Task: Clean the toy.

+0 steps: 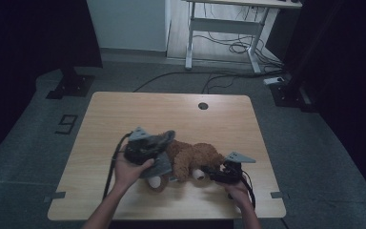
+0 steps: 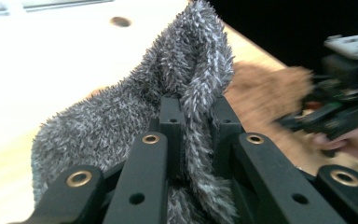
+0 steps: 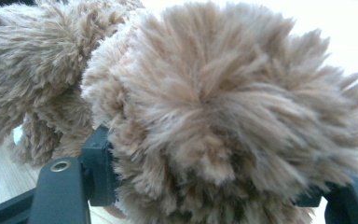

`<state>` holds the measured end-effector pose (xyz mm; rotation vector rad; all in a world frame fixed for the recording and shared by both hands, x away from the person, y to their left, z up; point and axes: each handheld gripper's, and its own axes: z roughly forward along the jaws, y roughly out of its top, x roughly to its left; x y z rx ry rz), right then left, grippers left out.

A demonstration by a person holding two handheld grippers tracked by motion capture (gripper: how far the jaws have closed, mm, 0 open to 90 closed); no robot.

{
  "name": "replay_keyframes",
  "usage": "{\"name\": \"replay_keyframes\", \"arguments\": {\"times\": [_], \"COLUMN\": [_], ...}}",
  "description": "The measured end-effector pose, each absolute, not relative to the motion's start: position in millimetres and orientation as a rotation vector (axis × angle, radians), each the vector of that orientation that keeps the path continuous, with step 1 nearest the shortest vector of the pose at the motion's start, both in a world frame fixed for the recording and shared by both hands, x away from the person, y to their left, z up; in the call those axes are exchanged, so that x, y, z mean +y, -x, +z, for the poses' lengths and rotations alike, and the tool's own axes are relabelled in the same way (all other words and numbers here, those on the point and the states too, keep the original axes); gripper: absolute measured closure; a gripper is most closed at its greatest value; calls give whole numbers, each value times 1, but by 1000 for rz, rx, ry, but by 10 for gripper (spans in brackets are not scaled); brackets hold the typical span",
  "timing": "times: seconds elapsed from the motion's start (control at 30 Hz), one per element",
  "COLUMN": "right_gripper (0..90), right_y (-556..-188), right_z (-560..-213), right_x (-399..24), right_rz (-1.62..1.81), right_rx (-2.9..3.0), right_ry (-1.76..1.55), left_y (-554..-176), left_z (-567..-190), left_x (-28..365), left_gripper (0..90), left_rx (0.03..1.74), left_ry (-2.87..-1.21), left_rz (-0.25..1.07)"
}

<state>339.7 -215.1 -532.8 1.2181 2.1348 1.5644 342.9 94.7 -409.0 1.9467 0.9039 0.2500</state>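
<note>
Claw on the left [image 2: 193, 109] pinched a fuzzy grey fabric garment [image 2: 121, 116] above the pale wooden tabletop [image 1: 124, 109]; the right claw [image 3: 205, 186] gripped the brown plush teddy bear [image 1: 195, 160] lying there. Dressing it probably wanted a steady bear and slow pulls.

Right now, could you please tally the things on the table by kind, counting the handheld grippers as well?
Brown plush toy: 1
Grey fuzzy cloth, pinched in the left gripper: 1
Handheld grippers, left and right gripper: 2
Total: 4
</note>
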Motion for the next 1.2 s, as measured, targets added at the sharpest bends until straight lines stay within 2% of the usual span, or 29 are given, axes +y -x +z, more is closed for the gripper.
{"name": "replay_keyframes", "arguments": {"times": [0.23,0.37,0.47,0.57,0.8,0.97,1.2], "right_gripper": [286,284,280,271,263,232,173], "right_y": [-340,-340,-340,-341,-341,-342,-343], "right_z": [-533,-533,-534,-534,-534,-534,-534], "right_x": [-216,-216,-217,-216,-216,-217,-217], "right_rz": [1563,1560,1559,1559,1563,1564,1554], "right_rx": [2141,2142,2143,2133,2128,2122,2126], "right_ry": [-1215,-1214,-1223,-1236,-1233,-1255,-1286], "left_y": [-352,-354,-355,-355,-350,-343,-350], "left_z": [-415,-442,-448,-446,-443,-434,-451], "left_x": [-10,-38,-30,-17,33,70,130], "left_gripper": [786,785,786,787,787,785,781], "left_rx": [762,762,783,800,859,913,1050], "left_ry": [-2100,-2195,-2154,-2164,-2096,-2084,-1997], "left_rz": [160,173,149,198,226,317,235]}}
